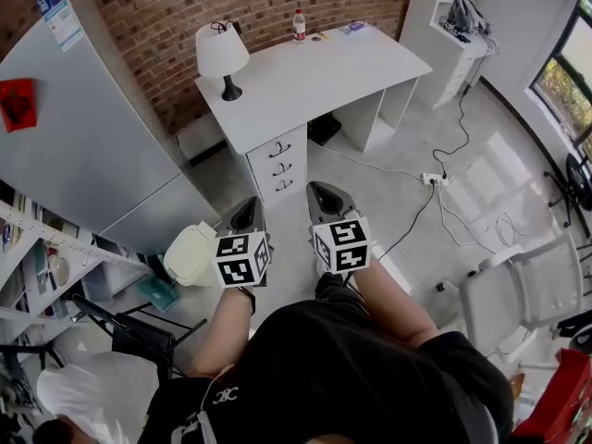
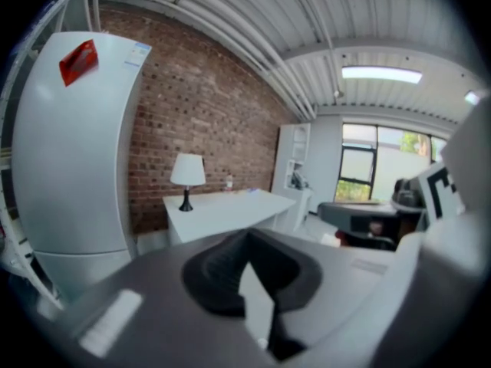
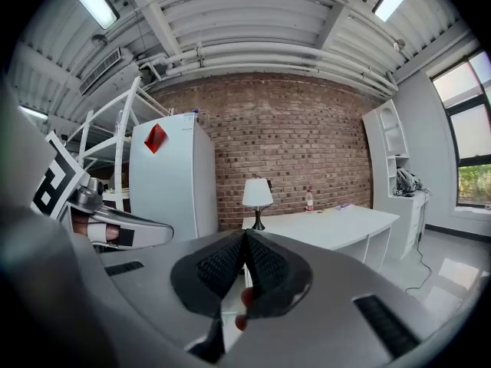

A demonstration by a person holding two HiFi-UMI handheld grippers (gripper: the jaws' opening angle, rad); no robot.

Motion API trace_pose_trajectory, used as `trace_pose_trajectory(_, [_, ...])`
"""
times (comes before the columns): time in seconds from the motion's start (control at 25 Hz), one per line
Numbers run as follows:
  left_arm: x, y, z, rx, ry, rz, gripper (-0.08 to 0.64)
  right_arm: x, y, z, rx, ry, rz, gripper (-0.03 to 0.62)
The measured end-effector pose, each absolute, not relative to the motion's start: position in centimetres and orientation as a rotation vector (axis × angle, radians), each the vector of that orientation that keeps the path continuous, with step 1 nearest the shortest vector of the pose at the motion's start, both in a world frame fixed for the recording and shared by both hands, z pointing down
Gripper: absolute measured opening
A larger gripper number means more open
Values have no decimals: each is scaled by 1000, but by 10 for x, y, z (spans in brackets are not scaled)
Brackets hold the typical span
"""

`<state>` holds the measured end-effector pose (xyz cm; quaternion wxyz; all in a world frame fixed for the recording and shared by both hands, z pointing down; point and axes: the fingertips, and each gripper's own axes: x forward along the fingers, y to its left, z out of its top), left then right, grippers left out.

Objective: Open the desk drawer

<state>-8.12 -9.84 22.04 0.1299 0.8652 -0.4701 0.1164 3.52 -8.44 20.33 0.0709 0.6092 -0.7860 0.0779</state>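
A white desk point(image 1: 314, 72) stands against the brick wall. A stack of three drawers point(image 1: 280, 166) with dark handles sits under its left end, all pushed in. My left gripper point(image 1: 250, 203) and right gripper point(image 1: 317, 189) are side by side in the air, a short way in front of the drawers and touching nothing. Both point at the desk with jaws closed to a tip and nothing between them. The left gripper point(image 2: 247, 236) view shows the desk point(image 2: 222, 209) far ahead. The right gripper point(image 3: 245, 234) view shows the desk point(image 3: 330, 228) too, and in both views the jaws hide the drawers.
A white lamp point(image 1: 222, 54) and a bottle point(image 1: 299, 24) stand on the desk. A grey fridge point(image 1: 83, 137) stands at the left, with a cream bin point(image 1: 190, 252) on the floor by my left gripper. A power strip with cables point(image 1: 433, 179) and a white chair point(image 1: 518, 294) are at the right.
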Motion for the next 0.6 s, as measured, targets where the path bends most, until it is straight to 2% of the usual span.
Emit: trace_pose_trajectory(0.6, [20,-251,241,2388,-1409,394,-2,136,-256,216,1662,-2372,157,-8])
